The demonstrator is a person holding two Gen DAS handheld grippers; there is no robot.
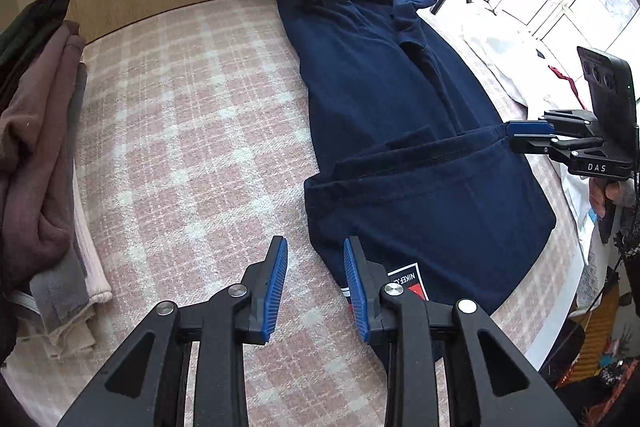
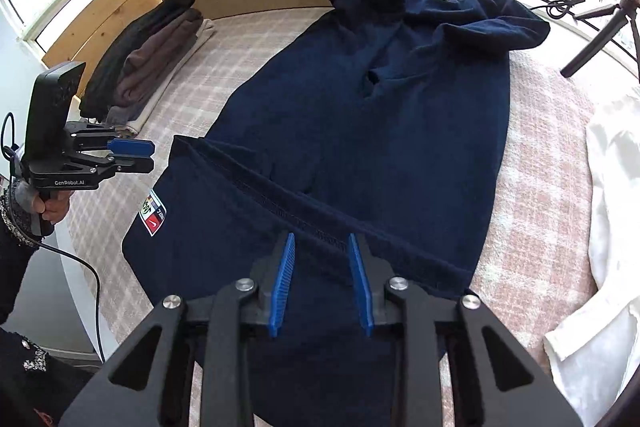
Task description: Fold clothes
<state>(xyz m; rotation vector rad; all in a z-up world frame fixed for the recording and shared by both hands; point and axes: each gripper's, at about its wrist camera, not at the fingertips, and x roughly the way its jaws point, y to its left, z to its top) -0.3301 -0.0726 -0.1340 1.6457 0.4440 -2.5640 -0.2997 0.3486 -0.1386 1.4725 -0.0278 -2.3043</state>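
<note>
Navy garment (image 2: 360, 131) flat on checked bed (image 1: 192, 131), hem folded up.

Left gripper (image 1: 316, 287) fingers spread, empty, at the garment's label (image 2: 153, 213) corner. Right gripper (image 2: 322, 283) fingers spread, empty, over the folded hem. Folded stack (image 1: 36, 147) well left.

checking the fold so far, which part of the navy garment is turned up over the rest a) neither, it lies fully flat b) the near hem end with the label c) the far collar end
b: the near hem of the navy garment lies folded up across the body, with the label on the turned-over part, while the far end stays spread out.
</note>
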